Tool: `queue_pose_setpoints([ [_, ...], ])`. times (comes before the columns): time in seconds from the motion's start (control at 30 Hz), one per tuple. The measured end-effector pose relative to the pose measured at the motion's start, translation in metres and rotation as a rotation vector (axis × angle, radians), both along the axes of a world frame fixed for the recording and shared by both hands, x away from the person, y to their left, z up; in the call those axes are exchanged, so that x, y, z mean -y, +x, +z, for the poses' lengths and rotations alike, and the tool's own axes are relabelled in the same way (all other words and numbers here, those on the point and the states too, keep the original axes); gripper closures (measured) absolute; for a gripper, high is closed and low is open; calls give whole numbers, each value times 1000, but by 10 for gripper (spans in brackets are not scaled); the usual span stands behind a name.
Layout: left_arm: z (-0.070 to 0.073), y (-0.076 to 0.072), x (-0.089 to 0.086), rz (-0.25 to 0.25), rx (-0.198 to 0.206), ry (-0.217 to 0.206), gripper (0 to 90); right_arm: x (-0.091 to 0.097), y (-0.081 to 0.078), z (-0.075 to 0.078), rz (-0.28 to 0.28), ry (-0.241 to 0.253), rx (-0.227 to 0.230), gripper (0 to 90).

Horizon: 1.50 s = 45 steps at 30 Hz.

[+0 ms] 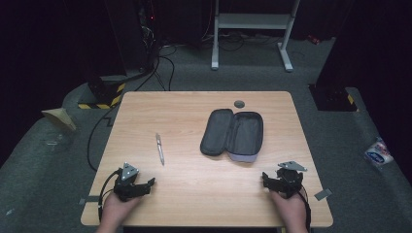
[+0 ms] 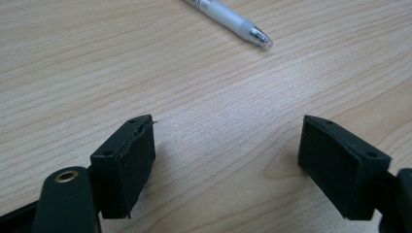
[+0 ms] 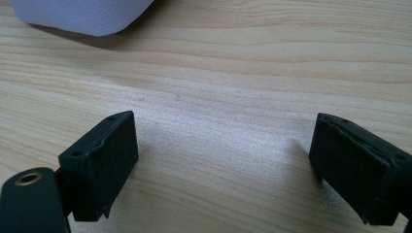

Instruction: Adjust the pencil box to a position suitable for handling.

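Note:
A silver pen (image 1: 159,148) lies on the wooden table (image 1: 194,189), left of centre. An open dark pencil case (image 1: 233,134) with a pale grey underside lies right of centre, lid folded out to the left. My left gripper (image 1: 145,184) rests near the front left edge, held by a hand, jaws wide apart with bare wood between them. In the left gripper view the pen's tip (image 2: 260,37) lies beyond the open gripper (image 2: 226,145). My right gripper (image 1: 270,180) rests near the front right, open. In the right gripper view, bare wood lies between the jaws of the right gripper (image 3: 223,150), and the case's pale corner (image 3: 82,14) sits ahead.
A small grey round disc (image 1: 239,103) sits near the table's far edge. Beyond the table stand a white metal frame (image 1: 252,29), cables and a dark stand on grey floor. A white packet (image 1: 379,153) lies on the floor at the right.

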<state>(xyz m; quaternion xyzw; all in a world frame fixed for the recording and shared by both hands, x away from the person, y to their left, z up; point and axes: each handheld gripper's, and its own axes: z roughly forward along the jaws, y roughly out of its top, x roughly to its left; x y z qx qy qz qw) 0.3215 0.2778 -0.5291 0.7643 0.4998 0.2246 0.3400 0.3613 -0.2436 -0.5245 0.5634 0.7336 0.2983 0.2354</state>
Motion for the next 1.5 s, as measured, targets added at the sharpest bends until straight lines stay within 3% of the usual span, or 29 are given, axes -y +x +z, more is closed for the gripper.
queue_pose_setpoints([
  [0.33,0,4,1,7,-3,0,194,1,-1,0,8,-1,2,118],
  [0.6,0,2,2,17,-2,6,195,3,-3,6,33,14,5,219],
  [1.03,0,4,2,4,-5,8,181,-11,-7,20,98,54,69,311],
  [1.17,0,4,2,6,-6,6,182,-18,-6,22,116,49,83,316],
  [1.5,0,4,2,6,-4,8,185,-27,2,34,133,89,116,374],
])
